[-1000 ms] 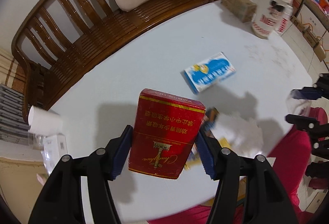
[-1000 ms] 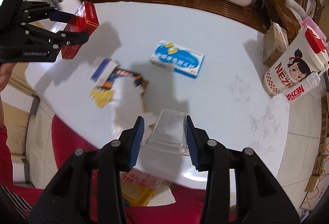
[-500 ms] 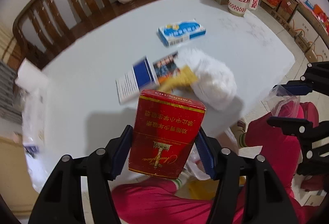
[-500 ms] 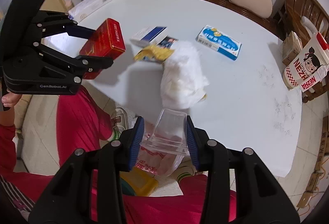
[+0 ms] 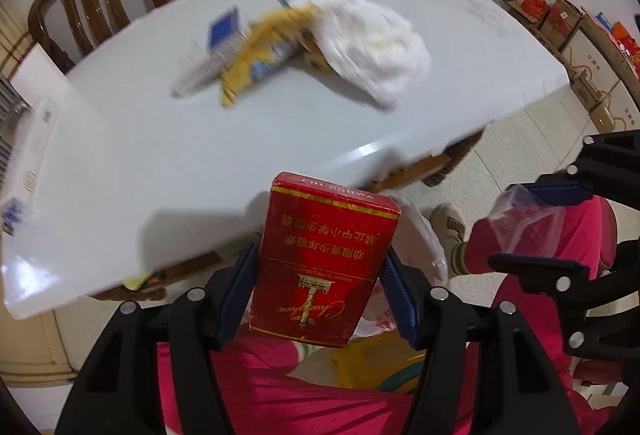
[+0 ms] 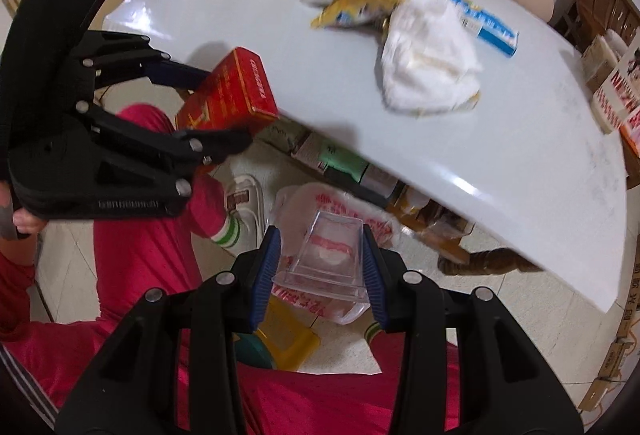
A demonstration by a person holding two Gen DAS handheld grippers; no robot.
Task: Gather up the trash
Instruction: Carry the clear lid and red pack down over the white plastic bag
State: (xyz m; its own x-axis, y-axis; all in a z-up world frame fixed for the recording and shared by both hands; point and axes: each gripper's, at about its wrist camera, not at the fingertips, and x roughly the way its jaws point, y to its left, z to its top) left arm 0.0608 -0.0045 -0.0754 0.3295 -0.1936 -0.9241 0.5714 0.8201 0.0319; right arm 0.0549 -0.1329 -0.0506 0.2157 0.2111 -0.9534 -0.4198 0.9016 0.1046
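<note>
Between the left tool's [image 5: 318, 293] blue pads sits the red cardboard cigarette pack [image 5: 324, 263], clamped by its narrow sides; light, stiff, crushable. The right tool [image 6: 320, 271] grips a clear, brittle plastic cup [image 6: 324, 255]. A second ago both hung over the white counter [image 6: 400, 123]; now they're past its edge, above a printed plastic bag [image 6: 340, 207] on the floor.

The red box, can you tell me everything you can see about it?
The red box is a small cardboard pack with gold trim, gold lettering and a gold emblem. It looks whole, not crushed. The left gripper clamps its two sides between blue pads, holding it in the air past the white table's edge, above pink trousers.
</note>
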